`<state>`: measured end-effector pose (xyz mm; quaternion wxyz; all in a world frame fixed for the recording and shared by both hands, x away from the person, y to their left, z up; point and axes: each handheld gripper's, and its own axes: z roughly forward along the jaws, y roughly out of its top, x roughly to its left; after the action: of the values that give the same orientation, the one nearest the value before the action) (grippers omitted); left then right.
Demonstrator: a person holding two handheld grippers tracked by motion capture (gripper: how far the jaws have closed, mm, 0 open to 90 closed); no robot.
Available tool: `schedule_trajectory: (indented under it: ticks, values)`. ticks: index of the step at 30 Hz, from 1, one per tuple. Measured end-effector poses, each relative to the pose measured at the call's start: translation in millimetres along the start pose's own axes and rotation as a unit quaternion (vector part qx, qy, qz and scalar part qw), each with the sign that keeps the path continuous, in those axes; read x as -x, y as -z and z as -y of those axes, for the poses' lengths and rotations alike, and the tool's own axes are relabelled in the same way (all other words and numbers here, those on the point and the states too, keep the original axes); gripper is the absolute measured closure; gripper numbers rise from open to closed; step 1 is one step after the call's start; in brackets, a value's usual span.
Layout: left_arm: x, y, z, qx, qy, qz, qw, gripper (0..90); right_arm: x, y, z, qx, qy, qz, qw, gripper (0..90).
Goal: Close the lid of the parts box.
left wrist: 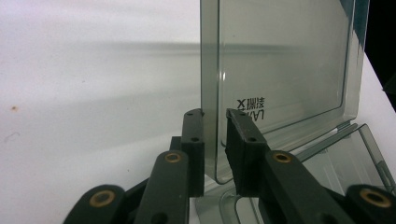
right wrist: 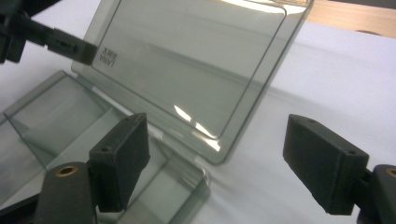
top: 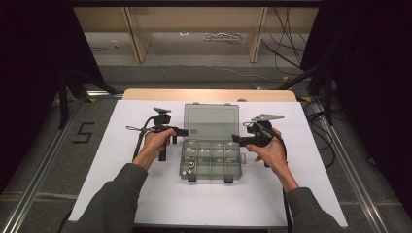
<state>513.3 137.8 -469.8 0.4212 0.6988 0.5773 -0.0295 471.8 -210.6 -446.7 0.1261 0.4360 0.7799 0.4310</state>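
White sheeting covers the table (top: 145, 194), with the clear compartment box (top: 211, 160) at its centre, small parts in its cells. Left of the box, the left gripper (left wrist: 215, 140) straddles the upright lid (left wrist: 280, 65) at its side edge, jaws nearly together on the thin panel. Right of the box, the right gripper (right wrist: 215, 158) waits with jaws wide apart, the lid's free corner just ahead between them.

A big black number 5 (top: 83, 132) is painted on the grey floor, left of the tabletop. The clear grey plastic lid (left wrist: 280, 65) of the box with little compartments has small black print near its corner. In the left gripper view it shows backwards, with "X" and something like "LAV"; the rest is too small to read.
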Motion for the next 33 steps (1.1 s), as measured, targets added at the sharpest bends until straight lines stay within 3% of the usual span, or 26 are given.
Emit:
schedule_trajectory:
  ticks: [4, 5, 7, 16, 23, 33]
  values:
    - [0.2, 0.7, 1.0, 0.003, -0.001, 0.001, 1.0, 77.9, 5.2, -11.3, -4.2, -0.003, -0.004, 0.002, 1.0, 26.3]
    - [-0.5, 1.5, 1.2, 0.0, -0.009, 0.0, 1.0, 78.0, 7.6, -14.1, -5.0, 0.0, 0.001, 0.003, 1.0, 27.3]
    - [0.8, 0.9, 1.3, 0.006, -0.006, 0.0, 1.0, 78.1, 11.0, -17.4, -6.4, 0.0, -0.016, -0.007, 0.9998, 29.4]
    - [0.3, 3.0, 2.1, 0.008, -0.026, -0.002, 0.9996, 82.1, 21.7, -29.0, -8.8, 0.002, -0.028, -0.018, 0.9994, 35.5]
    - [0.3, 2.2, 2.7, 0.012, -0.022, -0.002, 0.9997, 82.2, 26.5, -32.5, -9.9, 0.005, -0.041, -0.035, 0.9985, 43.4]
    - [1.0, 1.9, 2.8, 0.016, -0.02, 0.001, 0.9997, 82.5, 29.4, -36.6, -8.5, 0.004, -0.038, -0.043, 0.9983, 52.1]
